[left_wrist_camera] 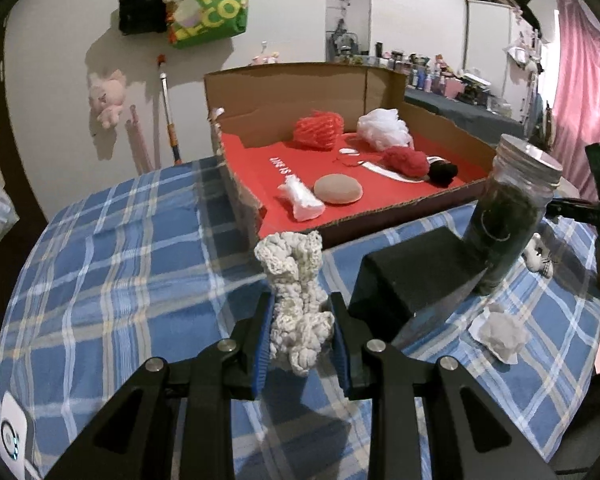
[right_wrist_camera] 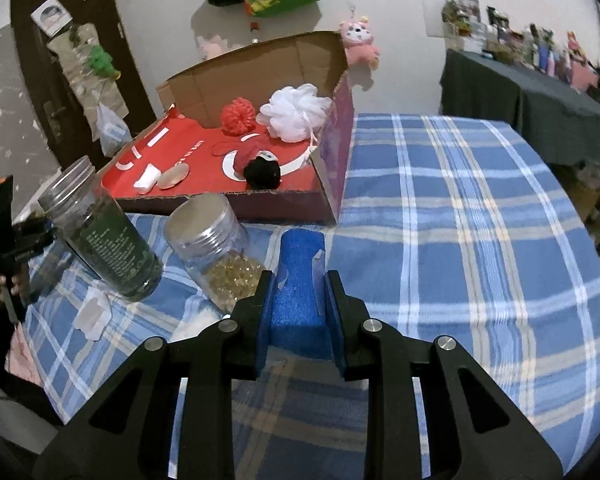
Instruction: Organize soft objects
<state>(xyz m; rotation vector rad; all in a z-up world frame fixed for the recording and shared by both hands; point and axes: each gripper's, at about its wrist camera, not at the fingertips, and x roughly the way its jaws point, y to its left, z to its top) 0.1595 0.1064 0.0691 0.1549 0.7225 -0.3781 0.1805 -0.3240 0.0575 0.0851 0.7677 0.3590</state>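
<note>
My left gripper (left_wrist_camera: 301,308) is shut on a cream crocheted cloth (left_wrist_camera: 296,292), held above the blue plaid cover just in front of the cardboard box (left_wrist_camera: 284,92). My right gripper (right_wrist_camera: 300,292) is shut on a blue foam block (right_wrist_camera: 298,280), short of the box's near wall (right_wrist_camera: 228,205). Inside, on the red floor, lie a red pom (left_wrist_camera: 319,128), a white mesh puff (left_wrist_camera: 383,128), a red and black knit toy (left_wrist_camera: 415,164), a tan sponge (left_wrist_camera: 337,189) and a white wad (left_wrist_camera: 301,198).
A dark-filled jar (left_wrist_camera: 507,216) leans on a black block (left_wrist_camera: 411,276) at the right of the left view. A jar of yellow beads (right_wrist_camera: 216,244) lies beside it. A crumpled tissue (left_wrist_camera: 499,336) rests on the plaid cover (right_wrist_camera: 459,220). A hand grips the other tool (right_wrist_camera: 4,236).
</note>
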